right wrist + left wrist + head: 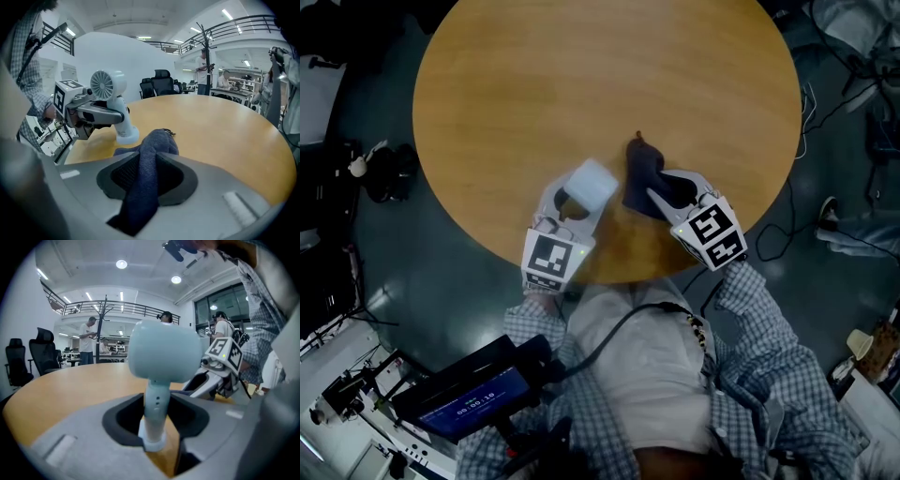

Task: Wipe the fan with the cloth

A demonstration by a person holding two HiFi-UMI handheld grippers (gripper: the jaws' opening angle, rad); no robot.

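We hold fan [592,181] by stem in left gripper [572,208], upright on table [581,84]. Right gripper [666,190] clamps cloth [639,169], just right of fan.

Upright pale-blue handheld fan [592,183], bunched dark-blue cloth [642,175] just beside it

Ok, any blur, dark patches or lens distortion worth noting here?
Head view: dim, with dark surroundings around the lit round wooden table. Left gripper view: strong fisheye with black corners, the pale plastic handheld fan close up and soft, ceiling lamps glaring. Right gripper view: same fisheye bending the table edge; the dark blue cloth reads fairly sharp.
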